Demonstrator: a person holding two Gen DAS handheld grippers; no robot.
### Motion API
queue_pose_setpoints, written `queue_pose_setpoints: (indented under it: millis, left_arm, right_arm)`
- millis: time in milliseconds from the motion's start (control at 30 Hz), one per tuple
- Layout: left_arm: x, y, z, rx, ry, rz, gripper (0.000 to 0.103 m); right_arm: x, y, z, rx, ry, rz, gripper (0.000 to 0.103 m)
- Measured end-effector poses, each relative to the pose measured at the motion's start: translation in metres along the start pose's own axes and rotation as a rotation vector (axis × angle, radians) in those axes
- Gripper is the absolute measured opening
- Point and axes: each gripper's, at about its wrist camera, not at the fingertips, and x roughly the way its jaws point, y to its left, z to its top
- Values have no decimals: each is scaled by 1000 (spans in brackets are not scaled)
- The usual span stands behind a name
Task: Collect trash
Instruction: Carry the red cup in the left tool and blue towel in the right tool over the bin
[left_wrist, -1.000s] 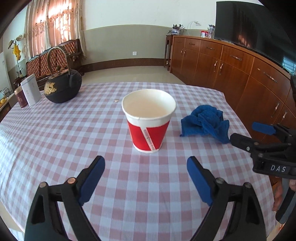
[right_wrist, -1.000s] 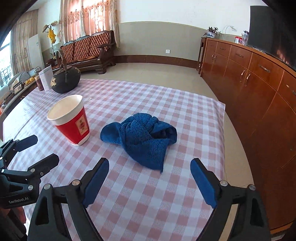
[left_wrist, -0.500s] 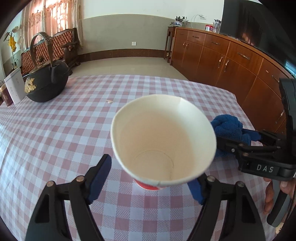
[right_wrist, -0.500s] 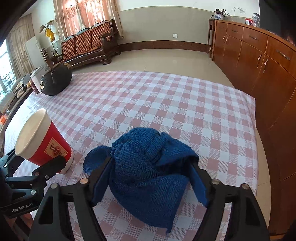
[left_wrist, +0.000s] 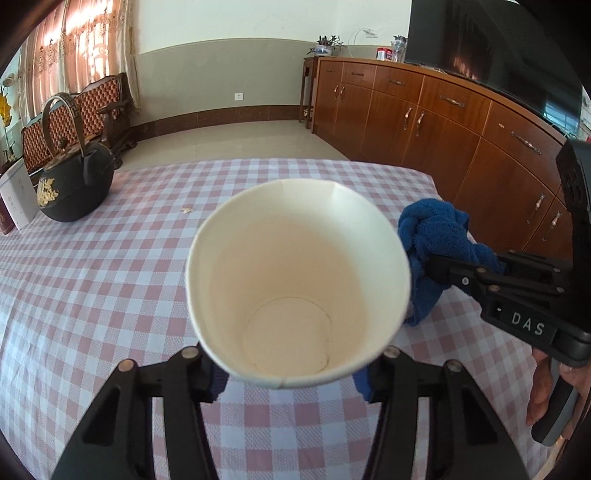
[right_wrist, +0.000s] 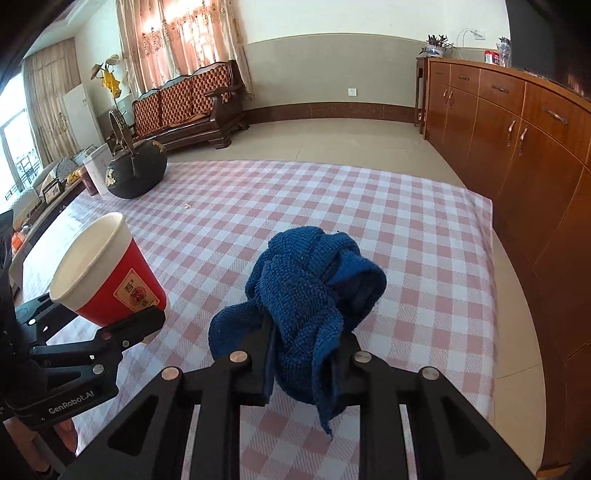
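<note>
While jaws close | left gripper (right_wrist: 107, 314): "GenRobot.AI" | right gripper (left_wrist: 436, 266): "DAS"

One red paper cup (left_wrist: 295, 280) with a white inside; one crumpled blue cloth (right_wrist: 314, 291); one black iron kettle (left_wrist: 75, 184) with a gold flower; two black tools, the left tool (left_wrist: 288, 373) and the right tool (right_wrist: 303, 354); one checked surface (left_wrist: 110, 277); one small crumb (left_wrist: 185, 211); one white box (left_wrist: 16, 195).
</note>
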Motion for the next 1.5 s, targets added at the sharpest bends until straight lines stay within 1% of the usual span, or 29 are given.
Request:
queue_pose_setpoints:
  millis: [167, 400, 600, 833, 967, 1167, 1500]
  left_arm:
    - [-30, -19, -15, 21, -35, -24, 54]
    - [-77, -49, -30, 53, -70, -80, 54]
    - [-109, -78, -45, 122, -96, -132, 54]
    - [-137, -121, -66, 198, -112, -212, 54]
    - [-147, -145, -77, 228, -113, -270, 54]
    - [-158, -182, -89, 275, -111, -335, 54]
    - [-161, -253, -116, 363, -70, -430, 54]
  right_arm:
    - [-50, -7, -25, 10, -45, -42, 23]
    - [-135, -22, -75, 65, -108, -114, 23]
    - [-207, -36, -119, 119, -157, -166, 23]
    - [-274, -47, -161, 173, -184, -238, 23]
    - [-304, -55, -183, 200, -186, -278, 23]
    - [-340, -71, -215, 239, -179, -344, 23]
    - [-380, -103, -268, 324, -158, -424, 23]
